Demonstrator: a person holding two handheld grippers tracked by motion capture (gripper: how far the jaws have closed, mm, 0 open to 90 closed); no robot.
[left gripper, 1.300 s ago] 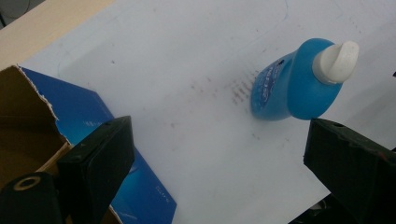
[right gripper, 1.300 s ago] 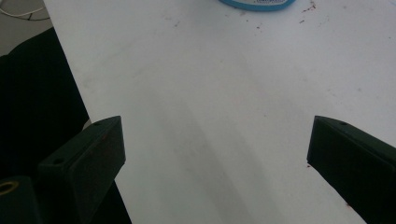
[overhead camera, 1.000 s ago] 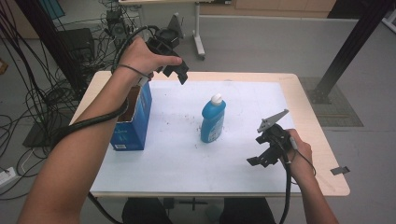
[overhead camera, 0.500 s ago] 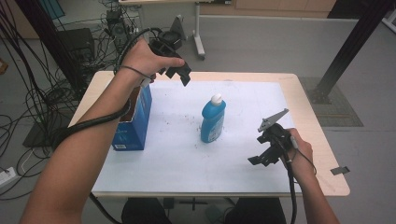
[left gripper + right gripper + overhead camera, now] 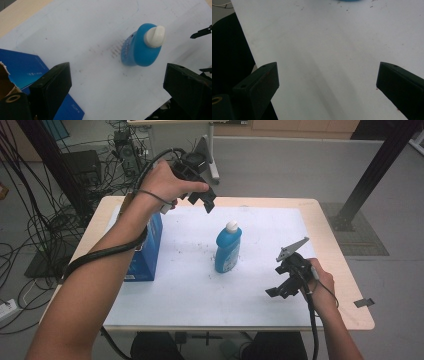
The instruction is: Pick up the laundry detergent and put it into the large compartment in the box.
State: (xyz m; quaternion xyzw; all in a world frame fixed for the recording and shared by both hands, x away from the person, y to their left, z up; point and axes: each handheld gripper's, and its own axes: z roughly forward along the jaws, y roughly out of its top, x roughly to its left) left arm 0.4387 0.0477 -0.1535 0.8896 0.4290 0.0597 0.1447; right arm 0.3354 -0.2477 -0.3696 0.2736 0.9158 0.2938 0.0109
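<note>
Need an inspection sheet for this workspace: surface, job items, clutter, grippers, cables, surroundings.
Surface: white sheet on a wooden table, dark specks around the middle.
Job's things: blue bottle with white cap, upright at centre; blue box upright at the left, top torn open.
Clutter: nothing seen.
Grippers: left gripper open, raised above the far edge, aimed at the bottle; right gripper open, low over the near right, empty.
Cables: one trails along each forearm.
Surroundings: grey floor, cable tangle at left, black post at right.
</note>
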